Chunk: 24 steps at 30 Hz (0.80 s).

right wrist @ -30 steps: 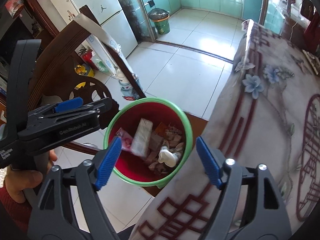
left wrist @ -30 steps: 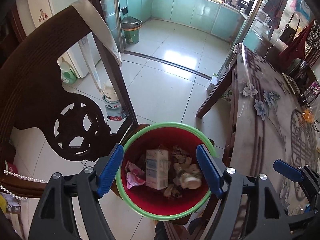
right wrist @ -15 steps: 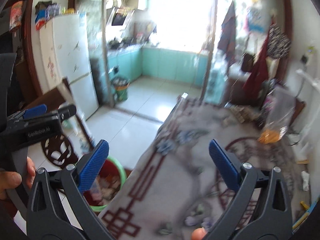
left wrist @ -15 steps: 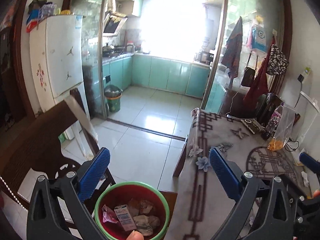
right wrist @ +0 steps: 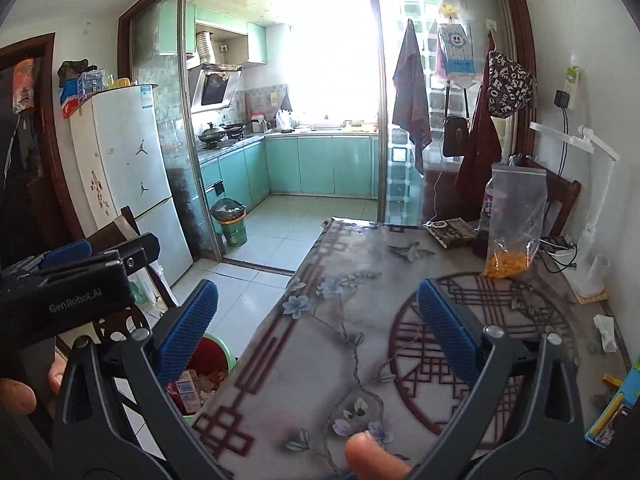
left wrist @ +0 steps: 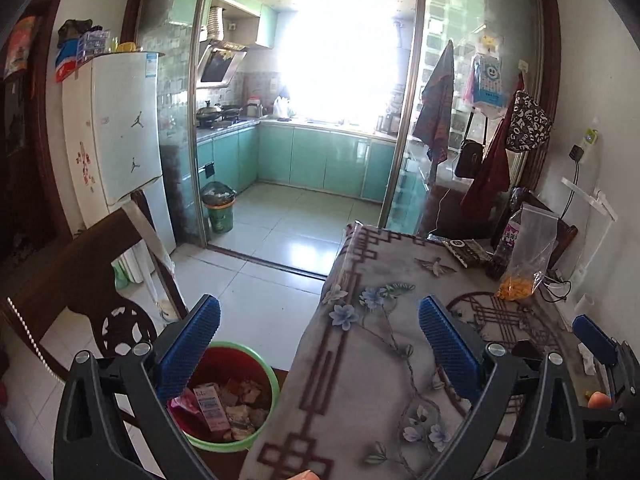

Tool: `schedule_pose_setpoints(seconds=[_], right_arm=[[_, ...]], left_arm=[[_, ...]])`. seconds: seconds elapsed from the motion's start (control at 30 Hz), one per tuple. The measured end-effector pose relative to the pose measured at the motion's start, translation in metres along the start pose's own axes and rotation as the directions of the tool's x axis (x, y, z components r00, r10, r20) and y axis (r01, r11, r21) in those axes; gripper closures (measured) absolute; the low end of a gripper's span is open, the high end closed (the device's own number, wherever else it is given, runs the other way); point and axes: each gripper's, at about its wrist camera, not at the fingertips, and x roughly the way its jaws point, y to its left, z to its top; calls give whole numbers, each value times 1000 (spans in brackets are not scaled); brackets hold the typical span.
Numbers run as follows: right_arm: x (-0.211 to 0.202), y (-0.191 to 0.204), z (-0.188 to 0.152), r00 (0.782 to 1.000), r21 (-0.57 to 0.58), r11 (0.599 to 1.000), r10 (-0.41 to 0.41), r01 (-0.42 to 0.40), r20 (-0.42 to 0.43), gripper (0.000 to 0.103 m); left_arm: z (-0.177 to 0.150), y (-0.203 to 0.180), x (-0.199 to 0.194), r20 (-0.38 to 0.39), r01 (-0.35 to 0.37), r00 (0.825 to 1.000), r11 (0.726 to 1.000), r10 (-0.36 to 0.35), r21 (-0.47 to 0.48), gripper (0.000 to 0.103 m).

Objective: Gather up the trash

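A red trash bin with a green rim (left wrist: pixel 256 364) stands on a chair seat beside the table, holding a small carton (left wrist: pixel 210 406) and crumpled wrappers. My left gripper (left wrist: pixel 320 344) hangs open and empty above the bin and the table edge. Over the flowered tablecloth (right wrist: pixel 340 320), my right gripper (right wrist: pixel 318 328) is open too, with nothing between its fingers. A crumpled white tissue (right wrist: pixel 606 330) lies on the table at far right, near a yellow scrap (right wrist: pixel 612 378). The left gripper (right wrist: pixel 104 252) shows at the left of the right wrist view. The right gripper (left wrist: pixel 596 340) shows at the right edge of the left wrist view.
A clear bag of orange snacks (right wrist: pixel 512 232), a dark bottle and a dark packet (right wrist: pixel 450 232) stand at the table's far end. A white lamp (right wrist: pixel 588 208) is by the wall. A carved wooden chair back (left wrist: pixel 80 272) rises left of the bin. Beyond lies the tiled kitchen floor.
Both grippers rose from just over the bin and tilted up, so the table and kitchen fill the views. Both sets of jaws spread wider, still empty.
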Motion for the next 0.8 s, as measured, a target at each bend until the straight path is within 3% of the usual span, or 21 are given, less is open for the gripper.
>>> schedule_pose_setpoints(seconds=[0.27, 0.8], right_arm=[[-19, -54, -12, 999, 0, 1000, 29, -29, -32, 5], [-32, -85, -17, 996, -2, 997, 78, -78, -35, 5]], left_arm=[[-21, -36, -23, -3, -110, 994, 994, 110, 0, 8], [-28, -81, -45, 0, -149, 989, 988, 149, 30, 8]])
